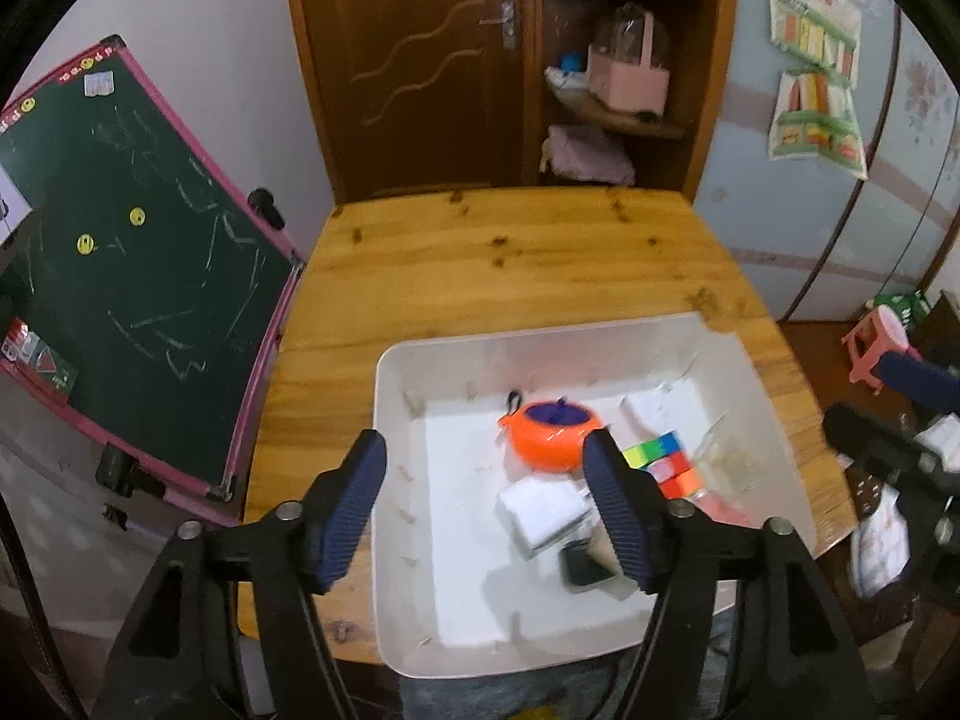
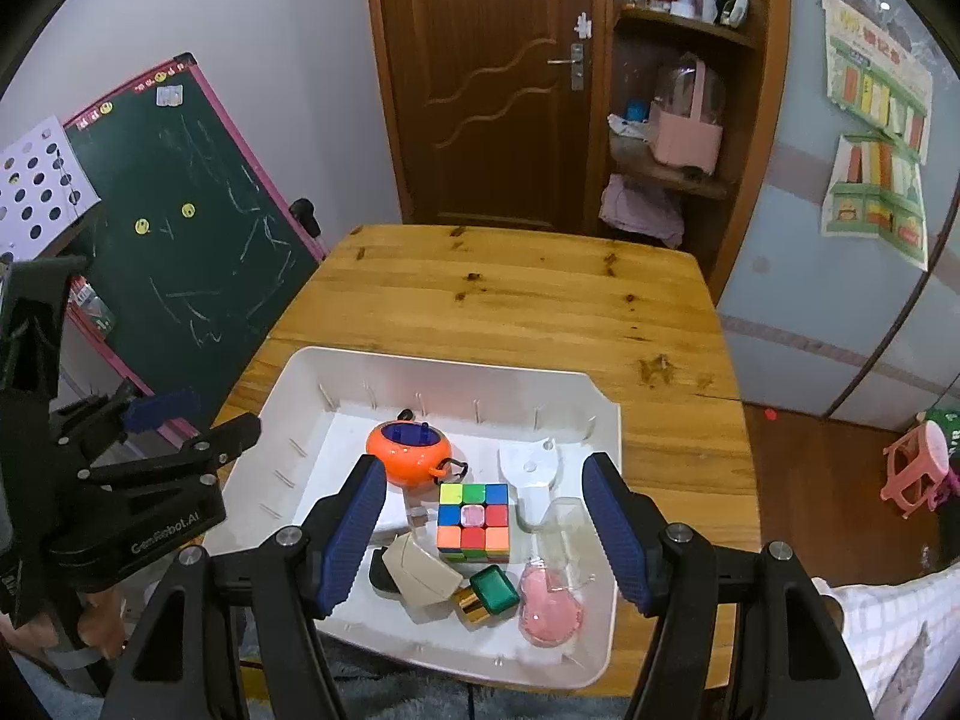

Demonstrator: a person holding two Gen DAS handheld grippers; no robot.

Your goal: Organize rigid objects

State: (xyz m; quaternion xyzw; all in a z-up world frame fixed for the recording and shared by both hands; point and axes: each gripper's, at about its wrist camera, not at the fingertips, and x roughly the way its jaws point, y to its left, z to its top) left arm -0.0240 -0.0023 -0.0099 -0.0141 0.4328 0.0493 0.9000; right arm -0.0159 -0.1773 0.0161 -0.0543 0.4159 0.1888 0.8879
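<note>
A: What's the room like?

B: A wooden table stands before a brown door, with a green chalkboard leaning on the left and a shelf unit on the right.

A: And the tongs?

B: The right gripper hangs over the near edge of a white bin, its blue-padded jaws spread wide with nothing between the pads. The left gripper is also released and empty, poised over the bin's near left side. In the right wrist view it juts in from the left, tilted toward the bin.

A: Where are the objects?

B: All inside the bin. Between the right gripper's fingers sits a Rubik's cube. Beyond it to the left is an orange round toy; to the right a white scraper-like piece. Nearer lie a beige perfume bottle with a green cap and a pink item in clear packaging.
</note>
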